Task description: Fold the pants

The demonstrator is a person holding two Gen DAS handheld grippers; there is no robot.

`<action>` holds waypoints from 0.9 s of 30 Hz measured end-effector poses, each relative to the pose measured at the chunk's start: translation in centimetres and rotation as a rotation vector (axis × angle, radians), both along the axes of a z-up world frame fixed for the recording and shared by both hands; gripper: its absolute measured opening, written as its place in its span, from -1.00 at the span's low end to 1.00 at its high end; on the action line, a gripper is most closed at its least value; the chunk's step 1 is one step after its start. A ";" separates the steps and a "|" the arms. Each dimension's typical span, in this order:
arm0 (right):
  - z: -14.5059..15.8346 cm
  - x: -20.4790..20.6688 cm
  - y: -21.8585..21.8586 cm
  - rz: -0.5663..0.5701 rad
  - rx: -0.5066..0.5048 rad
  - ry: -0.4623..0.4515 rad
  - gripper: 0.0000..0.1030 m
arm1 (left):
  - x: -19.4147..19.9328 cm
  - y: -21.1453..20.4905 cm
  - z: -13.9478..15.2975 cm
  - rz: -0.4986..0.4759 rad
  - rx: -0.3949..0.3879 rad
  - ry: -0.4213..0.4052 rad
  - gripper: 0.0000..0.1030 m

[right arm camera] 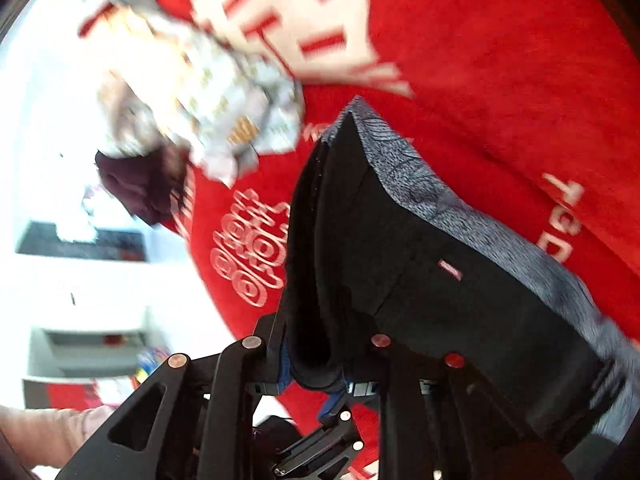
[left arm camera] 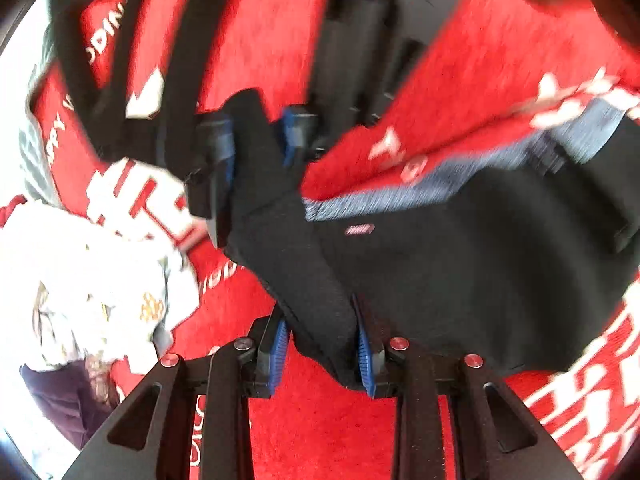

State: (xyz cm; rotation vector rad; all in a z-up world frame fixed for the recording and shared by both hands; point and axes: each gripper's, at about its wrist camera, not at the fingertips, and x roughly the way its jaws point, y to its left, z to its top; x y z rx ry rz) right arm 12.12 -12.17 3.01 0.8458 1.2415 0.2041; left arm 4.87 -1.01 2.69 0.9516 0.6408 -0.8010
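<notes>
The pants [left arm camera: 440, 260] are black with a grey heathered waistband [left arm camera: 400, 196] and a small pink label. They hang bunched above the red cloth. My left gripper [left arm camera: 323, 350] is shut on a thick fold of the black fabric between its blue pads. Further up the same fold, my right gripper [left arm camera: 260, 140] is clamped on the fabric too. In the right wrist view the pants [right arm camera: 420, 280] drape over my right gripper [right arm camera: 316, 360]. Its right finger is hidden under the fabric, and the waistband [right arm camera: 440, 200] runs along the upper edge.
A red cloth [left arm camera: 320, 420] with white lettering covers the surface [right arm camera: 480, 60]. A crumpled white patterned garment [left arm camera: 80, 280] lies at the left [right arm camera: 224, 120], with a dark maroon garment [right arm camera: 136, 184] beside it. A hand [right arm camera: 40, 432] shows at the lower left.
</notes>
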 end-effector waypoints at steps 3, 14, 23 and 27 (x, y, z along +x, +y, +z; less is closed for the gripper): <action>2.9 -4.7 -2.9 -0.107 0.041 -0.086 -0.57 | -2.9 -1.7 3.3 -0.056 -0.055 0.018 -0.40; 5.5 -27.5 -13.6 -0.543 0.040 -0.165 -0.57 | -17.4 -10.7 4.8 -0.335 -0.095 0.120 -0.40; -6.7 -39.0 -17.3 -0.775 0.137 0.016 -0.57 | -24.7 -14.9 -3.2 -0.421 0.099 0.170 -0.39; -8.5 -39.8 -17.3 -0.796 0.152 0.036 -0.56 | -24.9 -14.3 -3.7 -0.438 0.131 0.172 -0.31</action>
